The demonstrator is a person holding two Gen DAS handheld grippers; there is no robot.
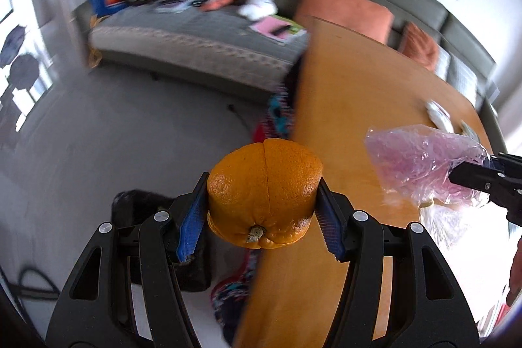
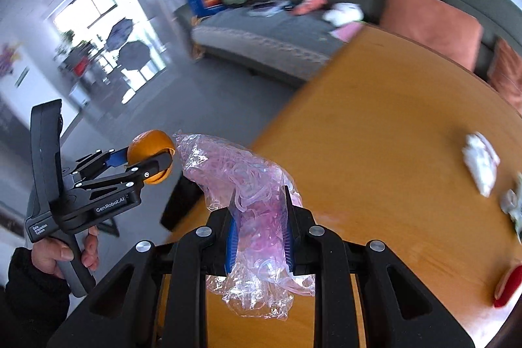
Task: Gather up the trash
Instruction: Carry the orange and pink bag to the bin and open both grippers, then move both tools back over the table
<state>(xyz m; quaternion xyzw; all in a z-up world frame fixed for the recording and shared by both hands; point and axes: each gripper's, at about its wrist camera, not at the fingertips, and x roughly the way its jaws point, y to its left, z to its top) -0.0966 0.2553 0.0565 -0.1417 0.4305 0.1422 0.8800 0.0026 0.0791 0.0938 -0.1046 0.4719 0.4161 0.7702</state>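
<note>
My left gripper (image 1: 262, 201) is shut on an orange peel (image 1: 264, 185), domed like a hollow orange, and holds it in the air over the left edge of the wooden table (image 1: 359, 93). My right gripper (image 2: 259, 217) is shut on a crumpled clear plastic bag with pink rubber bands inside (image 2: 248, 185), held above the table (image 2: 375, 126). The bag also shows in the left wrist view (image 1: 421, 162), right of the peel. The left gripper with the peel (image 2: 151, 157) shows at the left of the right wrist view. White crumpled tissues (image 2: 479, 162) lie on the table's right side.
A black bin (image 1: 137, 211) stands on the grey floor below the left gripper, beside the table's edge. A patterned cloth (image 1: 277, 113) hangs off the table side. A grey sofa (image 1: 202, 31) with orange cushions runs behind. A red object (image 2: 509, 286) lies at the table's right edge.
</note>
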